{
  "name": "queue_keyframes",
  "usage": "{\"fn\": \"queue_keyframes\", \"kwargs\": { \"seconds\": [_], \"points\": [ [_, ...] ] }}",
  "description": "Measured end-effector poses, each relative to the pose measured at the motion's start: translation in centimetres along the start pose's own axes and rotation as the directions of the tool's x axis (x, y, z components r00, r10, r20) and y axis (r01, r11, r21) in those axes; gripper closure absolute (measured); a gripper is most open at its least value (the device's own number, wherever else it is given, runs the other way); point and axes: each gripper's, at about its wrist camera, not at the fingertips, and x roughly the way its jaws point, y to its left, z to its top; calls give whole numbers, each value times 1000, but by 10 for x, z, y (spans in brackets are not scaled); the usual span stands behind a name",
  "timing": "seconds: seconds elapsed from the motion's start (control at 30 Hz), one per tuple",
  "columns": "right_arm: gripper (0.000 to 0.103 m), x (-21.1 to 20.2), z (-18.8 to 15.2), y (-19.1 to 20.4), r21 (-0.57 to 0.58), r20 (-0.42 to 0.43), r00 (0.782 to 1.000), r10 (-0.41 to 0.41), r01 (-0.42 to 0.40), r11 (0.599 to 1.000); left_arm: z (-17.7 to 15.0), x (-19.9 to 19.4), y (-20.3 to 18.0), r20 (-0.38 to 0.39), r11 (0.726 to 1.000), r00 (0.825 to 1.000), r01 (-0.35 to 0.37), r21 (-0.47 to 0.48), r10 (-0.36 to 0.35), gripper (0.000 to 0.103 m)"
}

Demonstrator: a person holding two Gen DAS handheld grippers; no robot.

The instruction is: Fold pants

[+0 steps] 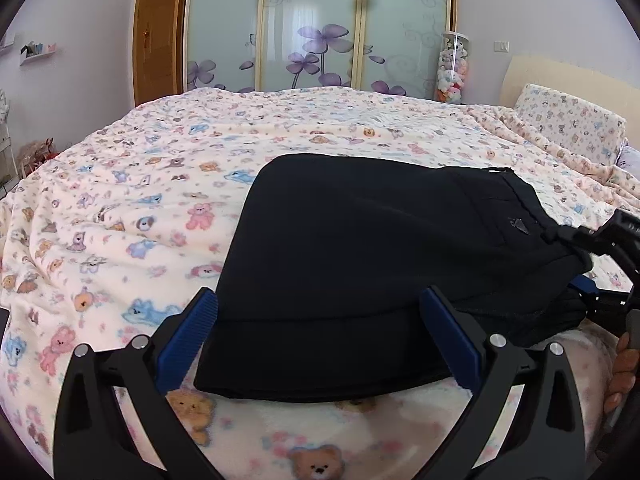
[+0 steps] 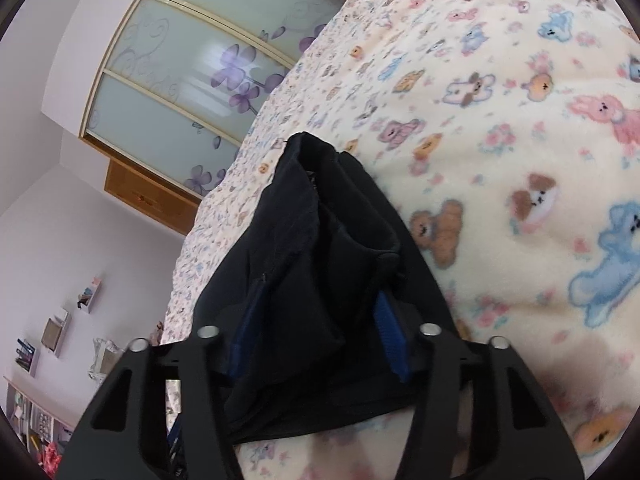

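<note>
The black pants lie folded into a compact stack on the teddy-bear blanket. My left gripper is open, its blue pads on either side of the near hem edge, just above the fabric. My right gripper is at the waistband end, its jaws wide apart with thick folded layers of the pants between the blue pads; it also shows at the right edge of the left wrist view. Whether it presses the cloth is unclear.
The blanket covers the whole bed. A pillow and headboard sit at the right. A sliding wardrobe with purple flowers and a clear tube of plush toys stand behind the bed.
</note>
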Motion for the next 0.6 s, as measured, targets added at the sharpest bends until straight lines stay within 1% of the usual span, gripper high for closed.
{"fn": "queue_keyframes", "kwargs": {
  "seconds": [0.07,0.17,0.27,0.33,0.43,0.47,0.53,0.6],
  "points": [
    [62,-5,-4,0,-15,6,1000,-1,1,1000,-1,0,-2,-2,1000,1000,-7,10,7,2],
    [70,-10,-4,2,-18,17,1000,18,-17,1000,-2,1,-2,-5,1000,1000,-10,10,10,2],
    [76,-20,-3,12,-32,34,998,58,-57,998,-2,2,-1,-10,1000,1000,-7,4,7,2],
    [78,-29,-3,23,-59,47,995,94,-91,994,-2,3,1,-16,1000,1000,-5,-9,5,2],
    [81,-46,-11,37,-113,67,988,138,-130,985,-3,4,7,-21,999,1000,4,-38,-5,2],
    [82,-51,-16,37,-130,72,988,139,-128,983,-3,5,9,-22,999,1000,6,-47,-7,2],
    [82,-53,-26,26,-132,81,991,106,-95,987,-3,5,13,-23,998,1000,16,-67,-18,2],
    [82,-45,-31,0,-78,67,997,43,-37,996,-4,5,13,-23,997,999,21,-73,-23,2]
  ]
}}
